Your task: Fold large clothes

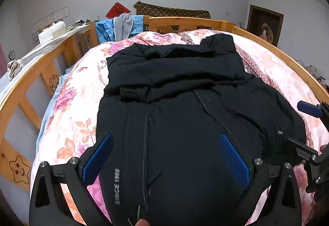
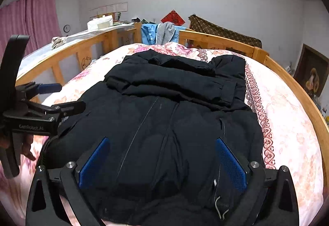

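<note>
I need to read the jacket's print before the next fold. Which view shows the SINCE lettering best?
The left wrist view: the lettering reads clearly on the black jacket, beside the left gripper. In the right wrist view the jacket shows, but no lettering can be made out.

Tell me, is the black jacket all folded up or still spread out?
Partly folded. The black jacket's far end is doubled into layered folds, but the near part lies spread flat on the flowery quilt.

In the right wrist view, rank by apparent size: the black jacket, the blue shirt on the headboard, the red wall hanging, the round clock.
1. black jacket, nearest the camera, so enlarged
2. blue shirt
3. red wall hanging
4. round clock

The last three sit farther back; their true sizes are unsure.
</note>
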Available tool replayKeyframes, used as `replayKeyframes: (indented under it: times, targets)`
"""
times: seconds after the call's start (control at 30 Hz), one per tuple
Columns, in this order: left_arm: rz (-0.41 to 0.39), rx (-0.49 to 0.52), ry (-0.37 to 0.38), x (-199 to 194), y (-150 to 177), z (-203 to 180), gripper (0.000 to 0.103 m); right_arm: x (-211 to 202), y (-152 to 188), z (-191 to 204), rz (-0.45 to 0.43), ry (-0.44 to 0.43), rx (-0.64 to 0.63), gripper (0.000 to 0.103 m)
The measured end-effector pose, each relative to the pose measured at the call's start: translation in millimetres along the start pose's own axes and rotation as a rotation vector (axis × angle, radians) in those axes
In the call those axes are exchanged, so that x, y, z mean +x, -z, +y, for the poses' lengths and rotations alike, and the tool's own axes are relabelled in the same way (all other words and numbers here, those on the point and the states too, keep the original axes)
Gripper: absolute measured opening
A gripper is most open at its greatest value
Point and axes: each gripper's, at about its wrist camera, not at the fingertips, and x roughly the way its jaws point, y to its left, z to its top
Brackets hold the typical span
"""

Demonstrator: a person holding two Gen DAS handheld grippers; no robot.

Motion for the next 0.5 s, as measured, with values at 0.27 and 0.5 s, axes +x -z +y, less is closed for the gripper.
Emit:
replayKeyframes:
  times: [0.27, 0.5]
  targets:
    - [0.036, 0.077, 0.046, 5.8, 37.2, -17.4, 0.101, -2.1, 43.8, 10.3, 0.024, -0.020, -0.094, 0.103]
    - [0.048, 0.097, 0.035, 8.4, 68.4, -19.4, 0.101, 0.5, 70.2, 12.0, 0.058, -0.033, -0.128, 0.103]
